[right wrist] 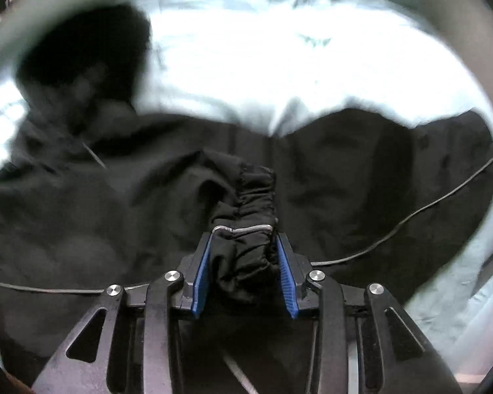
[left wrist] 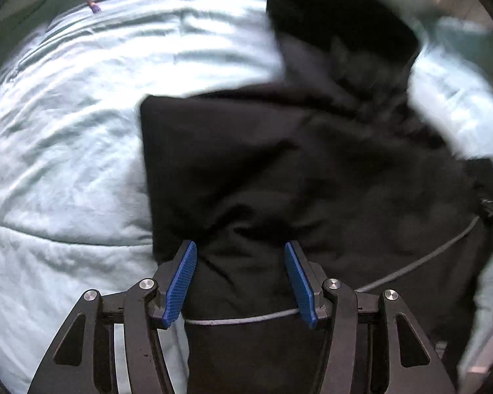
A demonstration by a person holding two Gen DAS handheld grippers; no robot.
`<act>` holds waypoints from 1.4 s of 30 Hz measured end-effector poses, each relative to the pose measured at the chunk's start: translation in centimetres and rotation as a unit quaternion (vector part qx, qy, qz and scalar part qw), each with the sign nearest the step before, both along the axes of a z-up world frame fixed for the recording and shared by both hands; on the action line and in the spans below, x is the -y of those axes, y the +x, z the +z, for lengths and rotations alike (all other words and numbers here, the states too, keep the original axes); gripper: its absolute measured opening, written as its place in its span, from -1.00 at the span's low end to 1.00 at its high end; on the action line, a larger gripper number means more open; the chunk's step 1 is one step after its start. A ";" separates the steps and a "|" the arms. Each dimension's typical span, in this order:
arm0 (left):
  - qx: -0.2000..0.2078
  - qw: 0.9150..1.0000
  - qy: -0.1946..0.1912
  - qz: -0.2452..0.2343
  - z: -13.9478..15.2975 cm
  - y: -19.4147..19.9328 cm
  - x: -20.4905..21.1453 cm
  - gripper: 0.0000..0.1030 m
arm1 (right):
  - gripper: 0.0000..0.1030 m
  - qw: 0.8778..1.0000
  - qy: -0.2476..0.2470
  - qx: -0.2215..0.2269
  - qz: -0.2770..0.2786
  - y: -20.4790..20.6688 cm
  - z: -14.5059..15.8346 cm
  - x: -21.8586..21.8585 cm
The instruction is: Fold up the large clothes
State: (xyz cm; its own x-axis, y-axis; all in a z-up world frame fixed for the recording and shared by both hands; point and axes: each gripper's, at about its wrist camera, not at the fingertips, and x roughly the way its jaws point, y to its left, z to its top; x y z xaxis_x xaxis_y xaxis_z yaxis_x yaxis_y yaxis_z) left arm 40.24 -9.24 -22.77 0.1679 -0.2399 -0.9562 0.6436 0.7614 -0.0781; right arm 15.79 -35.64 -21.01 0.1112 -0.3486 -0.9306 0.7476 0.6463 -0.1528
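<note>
In the left wrist view, your left gripper [left wrist: 240, 252] had its blue pads [left wrist: 180, 284] set apart with a thick bunch of the black jacket [left wrist: 279, 170] filling the gap between them, and both pads looked pressed against the cloth. The rest of the jacket spread away from the gripper over the pale green bedspread [left wrist: 65, 124]. A thin grey cord [left wrist: 417, 259] ran across the fabric right at the jaws. I'd have worried about that cord snagging on a finger and dragging the fold crooked.

From the right wrist view, your right gripper [right wrist: 245, 246] had clamped onto the gathered elastic cuff [right wrist: 249, 216], with the pads squeezing it from both sides. The jacket's body lay beyond the cuff, rumpled on the bedspread [right wrist: 279, 59]. The bite only took the bunched cuff, so a quick pull could've slid it out, or hauled the sleeve without the body following. The heavy blur made me think speed was the likely culprit.
</note>
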 end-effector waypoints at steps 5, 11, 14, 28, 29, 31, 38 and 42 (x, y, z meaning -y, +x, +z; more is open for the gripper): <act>0.008 1.000 0.007 0.010 -0.2 0.5 0.3 0.17 | -0.15 0.999 0.007 -0.027 0.019 0.5 -3.0 0.2; 0.025 0.998 -0.059 -0.017 5.3 -1.3 -0.8 0.18 | 0.38 0.998 0.006 0.049 0.030 -1.2 3.5 -1.7; -0.014 0.995 -0.090 -0.046 5.9 -3.1 -0.7 0.18 | 0.48 0.994 0.034 0.091 0.056 -0.5 4.4 -4.2; 0.006 0.996 -0.034 -0.081 5.1 -10.0 -2.0 0.18 | 0.07 0.993 0.091 0.025 0.065 1.8 1.1 -8.4; 0.013 0.996 -0.041 -0.081 6.1 -10.4 -2.6 0.18 | 0.09 0.994 0.085 0.034 0.066 1.1 2.5 -9.1; 0.031 0.995 -0.058 -0.081 8.8 -11.9 -4.6 0.18 | 0.10 0.994 0.071 0.042 0.065 -0.4 4.7 -10.3; 0.079 0.991 -0.080 -0.075 14.8 -15.7 -8.4 0.18 | 0.10 0.994 0.061 0.071 0.062 -5.7 10.5 -15.5; 0.107 0.988 -0.096 -0.061 17.7 -17.8 -10.9 0.18 | 0.10 0.993 0.048 0.083 0.072 -7.8 13.2 -18.7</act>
